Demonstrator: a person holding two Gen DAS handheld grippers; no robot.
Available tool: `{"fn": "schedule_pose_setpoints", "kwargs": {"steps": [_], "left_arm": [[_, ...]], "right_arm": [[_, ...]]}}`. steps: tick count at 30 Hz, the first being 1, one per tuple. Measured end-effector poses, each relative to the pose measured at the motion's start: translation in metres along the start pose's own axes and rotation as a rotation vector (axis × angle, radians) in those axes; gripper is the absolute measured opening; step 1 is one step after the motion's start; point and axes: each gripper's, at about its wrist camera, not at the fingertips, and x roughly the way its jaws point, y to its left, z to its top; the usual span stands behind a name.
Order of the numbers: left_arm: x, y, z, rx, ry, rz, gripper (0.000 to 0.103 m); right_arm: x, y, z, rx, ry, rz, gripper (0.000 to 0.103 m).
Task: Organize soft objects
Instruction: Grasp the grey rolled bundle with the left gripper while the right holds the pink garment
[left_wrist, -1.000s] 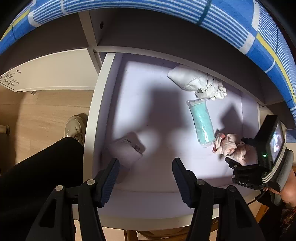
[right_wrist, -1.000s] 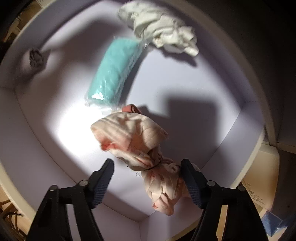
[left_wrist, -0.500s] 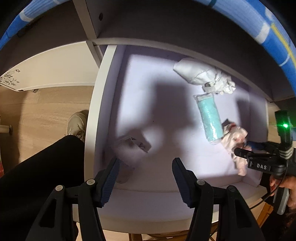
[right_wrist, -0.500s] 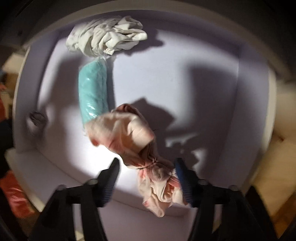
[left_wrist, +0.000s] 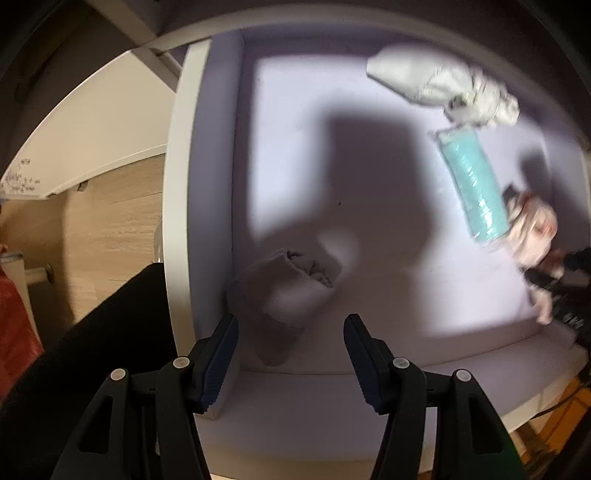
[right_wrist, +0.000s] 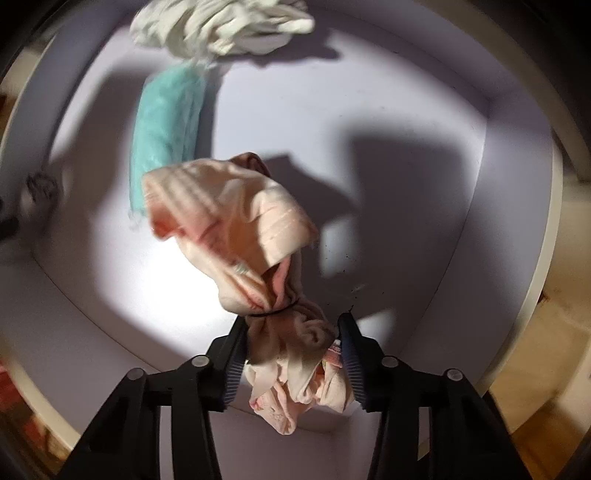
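A: Left wrist view first. What's there?

B: The left gripper (left_wrist: 288, 354) hangs over the near left corner of the drawer (left_wrist: 207, 229), jaws wide apart and holding nothing. A grey roll (left_wrist: 284, 288) lies just beyond them. Far right sit a white bundle (left_wrist: 436, 85) and a teal roll (left_wrist: 472, 184), with the pink bundle (left_wrist: 532, 232) at the right edge.

A: And the right wrist view?

B: The right gripper (right_wrist: 291, 343) has its jaws closed on the pink bundle (right_wrist: 236, 221) at its tied neck, the bulk hanging free near the teal roll (right_wrist: 166, 122).

A: So which step?

B: I judge 1 bundle is being carried or placed. Next, it needs setting down beside the teal roll, then a release.
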Motion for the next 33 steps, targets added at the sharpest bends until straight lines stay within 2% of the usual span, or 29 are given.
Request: {"fn": "schedule_pose_setpoints", "kwargs": {"steps": [4,8,11,14,15,17,19,24,28,33], "left_arm": [[0.01,-0.005,0.003,0.029,0.027,0.017,0.06],[0.025,-0.007,0.003,0.037,0.074,0.021,0.06],[0.035,-0.008,0.003,-0.025,0.122,-0.156,0.06],[0.024,-0.009,0.006,-0.073,0.088,-0.347,0.06],[0.019,-0.008,0.006,-0.087,0.07,-0.39,0.061],[0.011,-0.007,0.008,-0.092,0.029,-0.381,0.062],[0.009,-0.006,0.008,-0.082,0.01,-0.309,0.062],[0.026,-0.003,0.004,-0.117,0.068,-0.263,0.062],[0.039,0.001,0.003,-0.169,0.088,-0.277,0.066],[0.058,-0.003,-0.001,-0.172,0.113,-0.296,0.066]], "right_arm": [[-0.003,-0.015,-0.011,0.088,-0.016,0.103,0.046],[0.003,-0.025,-0.017,0.111,-0.008,0.116,0.046],[0.003,-0.025,-0.005,0.119,-0.006,0.122,0.046],[0.003,-0.027,-0.004,0.129,-0.015,0.121,0.046],[0.0,-0.025,-0.002,0.135,-0.018,0.121,0.046],[-0.016,-0.026,-0.005,0.136,-0.019,0.117,0.047],[-0.022,-0.026,-0.01,0.14,-0.018,0.112,0.049],[-0.022,-0.021,-0.013,0.123,-0.011,0.089,0.05],[-0.022,-0.016,-0.014,0.111,-0.005,0.087,0.052],[-0.02,-0.014,-0.017,0.105,-0.01,0.084,0.052]]}}
